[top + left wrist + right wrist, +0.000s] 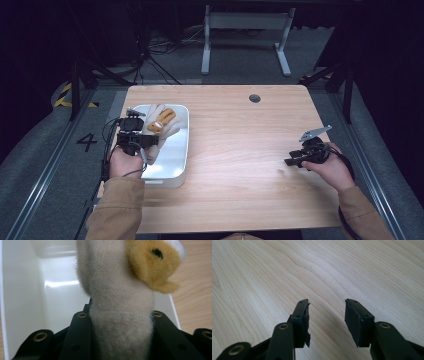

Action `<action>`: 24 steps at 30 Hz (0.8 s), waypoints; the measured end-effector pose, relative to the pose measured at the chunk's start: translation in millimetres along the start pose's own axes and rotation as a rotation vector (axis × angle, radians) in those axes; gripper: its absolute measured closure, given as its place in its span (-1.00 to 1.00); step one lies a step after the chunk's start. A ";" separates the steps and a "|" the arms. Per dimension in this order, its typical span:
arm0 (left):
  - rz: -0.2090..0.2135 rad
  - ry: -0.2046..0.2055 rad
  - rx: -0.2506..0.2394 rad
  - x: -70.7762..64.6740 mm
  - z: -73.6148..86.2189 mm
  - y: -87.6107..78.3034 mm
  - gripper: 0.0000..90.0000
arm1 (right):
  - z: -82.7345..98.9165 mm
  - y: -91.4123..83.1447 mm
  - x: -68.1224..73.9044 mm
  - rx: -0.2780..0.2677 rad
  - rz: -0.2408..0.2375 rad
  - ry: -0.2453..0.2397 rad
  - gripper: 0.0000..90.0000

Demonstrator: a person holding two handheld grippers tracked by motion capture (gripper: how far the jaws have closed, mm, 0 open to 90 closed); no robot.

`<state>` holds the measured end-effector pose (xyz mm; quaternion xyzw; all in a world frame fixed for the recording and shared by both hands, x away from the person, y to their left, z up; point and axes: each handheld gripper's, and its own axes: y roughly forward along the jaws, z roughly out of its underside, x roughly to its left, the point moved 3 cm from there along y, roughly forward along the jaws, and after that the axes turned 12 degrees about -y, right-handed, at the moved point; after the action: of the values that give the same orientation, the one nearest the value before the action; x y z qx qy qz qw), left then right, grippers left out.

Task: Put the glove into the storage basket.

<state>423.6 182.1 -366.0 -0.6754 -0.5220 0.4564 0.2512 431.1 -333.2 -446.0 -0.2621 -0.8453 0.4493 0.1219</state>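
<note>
A plush toy, cream with an orange-brown part, is held over the white tray at the table's left. My left gripper is shut on the toy's cream body, which bulges between the two black jaws. The orange-brown part carries a small black mark. My right gripper rests low over the bare wood at the table's right side. Its jaws stand apart with nothing between the pads, so the right gripper is open.
The white tray's wall runs along the left of the toy, with bare tray floor under it. A round dark hole sits near the table's far edge. Wood stretches between the tray and my right hand.
</note>
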 end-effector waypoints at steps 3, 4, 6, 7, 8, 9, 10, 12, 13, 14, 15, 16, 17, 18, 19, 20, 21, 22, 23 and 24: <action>-0.017 -0.020 0.005 6.0 0.0 7.4 0.55 | 0.4 0.6 -0.4 0.002 -0.001 0.003 0.21; -0.020 -0.032 0.005 7.9 -0.1 9.6 0.55 | 0.8 1.5 -0.5 0.004 -0.003 0.001 0.21; -0.020 -0.057 0.007 11.2 -0.4 13.2 0.54 | 0.9 3.1 0.2 0.009 -0.005 0.000 0.21; -0.019 -0.066 0.006 12.6 -0.7 15.5 0.54 | 0.8 3.6 0.4 0.010 -0.007 -0.003 0.21; -0.018 -0.078 0.012 13.4 -1.0 18.3 0.54 | 0.6 4.0 0.8 0.011 -0.006 -0.007 0.21; -0.022 -0.080 0.018 14.0 -1.3 20.6 0.54 | 0.1 4.0 1.4 0.010 -0.010 -0.007 0.21; -0.026 -0.084 0.021 13.9 -1.5 22.4 0.54 | -0.1 3.9 1.6 0.009 -0.009 -0.006 0.21; -0.032 -0.090 0.031 14.0 -2.3 26.9 0.54 | -0.2 3.6 1.6 0.007 -0.009 -0.007 0.21; -0.035 -0.094 0.035 13.8 -2.7 29.5 0.54 | 0.0 3.5 1.3 0.005 -0.007 -0.008 0.21; -0.036 -0.093 0.041 13.9 -3.2 32.2 0.54 | 0.2 3.5 1.2 0.004 -0.007 -0.007 0.21; -0.035 -0.097 0.046 13.3 -3.3 34.8 0.54 | 0.4 3.3 0.9 0.005 -0.007 -0.007 0.21; -0.034 -0.094 0.048 12.6 -3.4 37.1 0.54 | 0.6 3.4 0.9 0.005 -0.007 -0.008 0.21; -0.028 -0.097 0.047 11.8 -3.1 39.8 0.54 | 0.7 3.4 0.8 0.005 -0.008 -0.009 0.21; -0.019 -0.094 0.057 11.9 -3.0 42.3 0.54 | 0.7 3.2 0.9 0.005 -0.008 -0.009 0.20; -0.023 -0.100 0.066 11.4 -2.7 44.6 0.54 | 0.8 3.0 1.1 0.005 -0.010 -0.008 0.20; -0.029 -0.098 0.071 11.5 -2.4 46.7 0.54 | 1.0 2.7 1.3 0.003 -0.013 -0.008 0.20; -0.027 -0.101 0.075 11.7 -2.1 48.5 0.54 | 1.1 2.6 1.6 0.001 -0.014 -0.004 0.20; -0.027 -0.108 0.078 12.0 -1.9 50.1 0.54 | 1.5 2.6 1.4 0.001 -0.014 -0.006 0.20; -0.028 -0.108 0.081 13.0 -1.9 51.5 0.54 | 1.7 2.6 1.3 0.003 -0.013 -0.007 0.20; -0.032 -0.110 0.084 13.7 -1.9 52.8 0.54 | 1.7 2.4 1.2 0.002 -0.013 -0.005 0.20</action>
<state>450.9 177.7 -413.0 -0.6295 -0.5262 0.5104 0.2576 430.1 -332.6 -449.0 -0.2554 -0.8469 0.4500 0.1227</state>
